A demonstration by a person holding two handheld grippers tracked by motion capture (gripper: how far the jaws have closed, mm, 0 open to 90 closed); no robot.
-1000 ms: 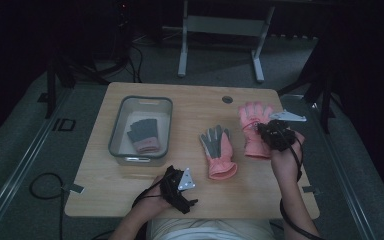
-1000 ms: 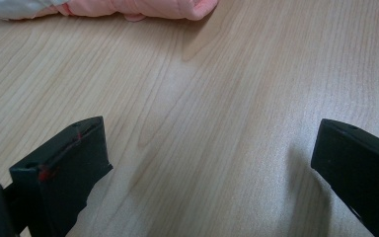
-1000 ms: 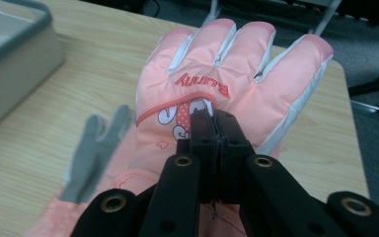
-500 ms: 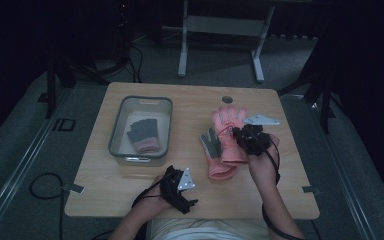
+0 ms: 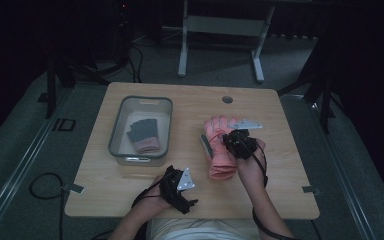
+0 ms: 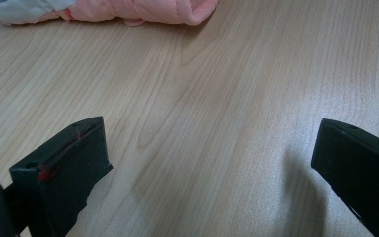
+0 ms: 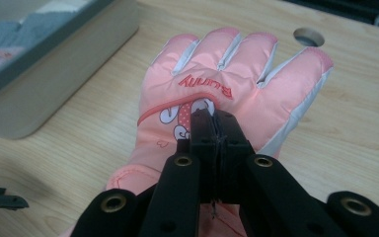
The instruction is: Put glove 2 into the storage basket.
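Right tongs (image 7: 212, 123) pinch pink glove (image 7: 227, 84), fingers pointing away, right of bin (image 5: 141, 127); left tongs (image 6: 207, 168) spread, idle

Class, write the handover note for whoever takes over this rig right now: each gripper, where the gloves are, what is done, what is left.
Right gripper: shut on the pink glove, pinching its back, above the second glove on the table.
Left gripper: open, nothing between its jaws, at the table's near edge.
Done: one grey-and-pink glove lies in the grey bin.
Left, probably: the held glove and the one beneath it go into the bin.
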